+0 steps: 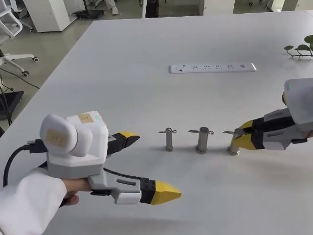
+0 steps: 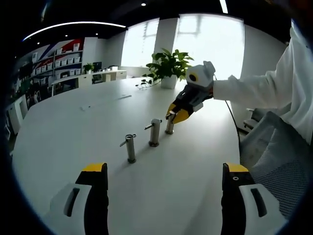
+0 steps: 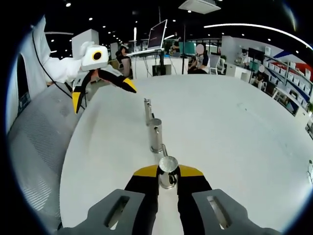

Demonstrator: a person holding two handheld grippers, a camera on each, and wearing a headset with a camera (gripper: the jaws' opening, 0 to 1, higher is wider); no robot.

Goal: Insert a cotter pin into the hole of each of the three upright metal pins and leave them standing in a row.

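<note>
The right hand-held gripper (image 1: 241,136) pinches the rightmost metal pin (image 1: 234,150) on the counter (image 1: 220,196), while the left hand-held gripper (image 1: 157,165) hangs spread, well apart.

Worktop (image 1: 146,49): plain off-white, no pattern. Left claw (image 1: 155,165): yellow tips, black band behind, light grey body. Right claw (image 1: 238,137): same yellow, black, light grey. Three metal pins (image 1: 202,142): shiny silver-grey. End pin (image 1: 234,148) at right claw's yellow tips: same silver. Cotter pins (image 1: 201,131): silver too. Power strip (image 1: 212,67): white, dark socket holes. Sleeve (image 1: 22,208): white. Cable (image 1: 7,169): black. Plant (image 1: 299,48): dark green leaves. Floor (image 1: 49,44): dull grey.
</note>
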